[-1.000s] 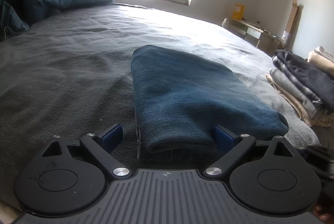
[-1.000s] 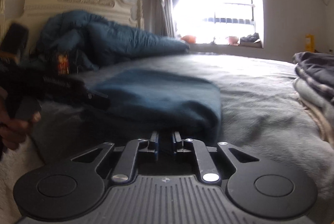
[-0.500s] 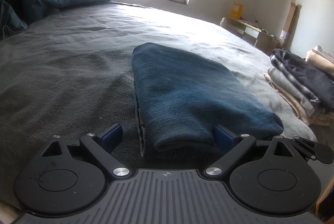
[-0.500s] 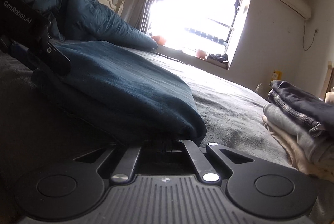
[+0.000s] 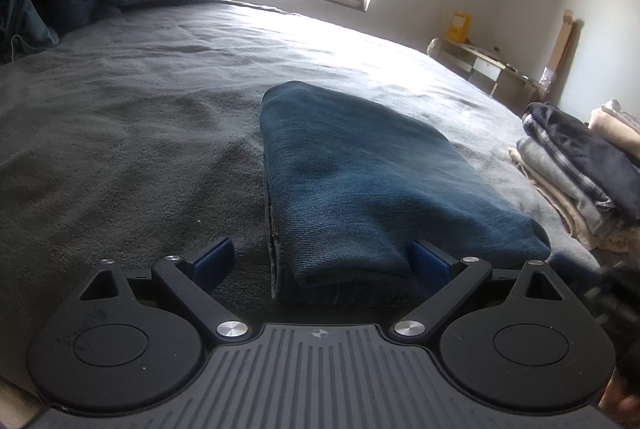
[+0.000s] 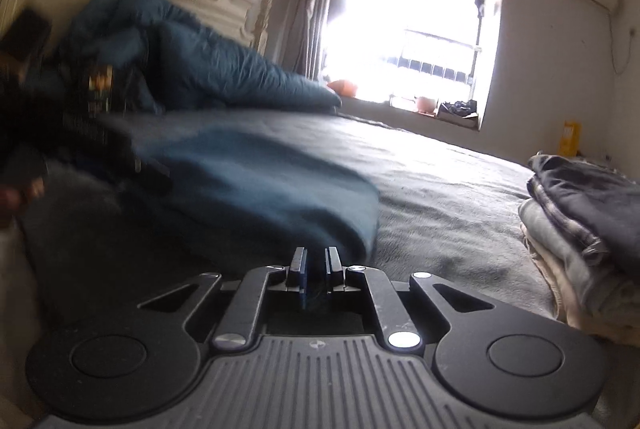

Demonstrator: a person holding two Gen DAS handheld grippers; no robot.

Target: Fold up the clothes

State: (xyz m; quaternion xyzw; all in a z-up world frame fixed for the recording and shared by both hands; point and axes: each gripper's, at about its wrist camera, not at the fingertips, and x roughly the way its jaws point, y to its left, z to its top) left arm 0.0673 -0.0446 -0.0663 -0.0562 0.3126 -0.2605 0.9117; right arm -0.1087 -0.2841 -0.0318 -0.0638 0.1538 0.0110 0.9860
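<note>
Both your grippers sit low at the bed's (image 5: 120, 117) near edge, the left gripper (image 5: 324, 261) spread wide around the folded jeans' (image 5: 360, 181) near end, the right gripper (image 6: 315, 267) almost closed and empty, clothes stack (image 5: 580, 173) beyond.

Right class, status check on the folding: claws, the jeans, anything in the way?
Left claw open, straddling folded jeans. Right claw shut, nothing gripped. Clothes stack sits clear, right side.
</note>
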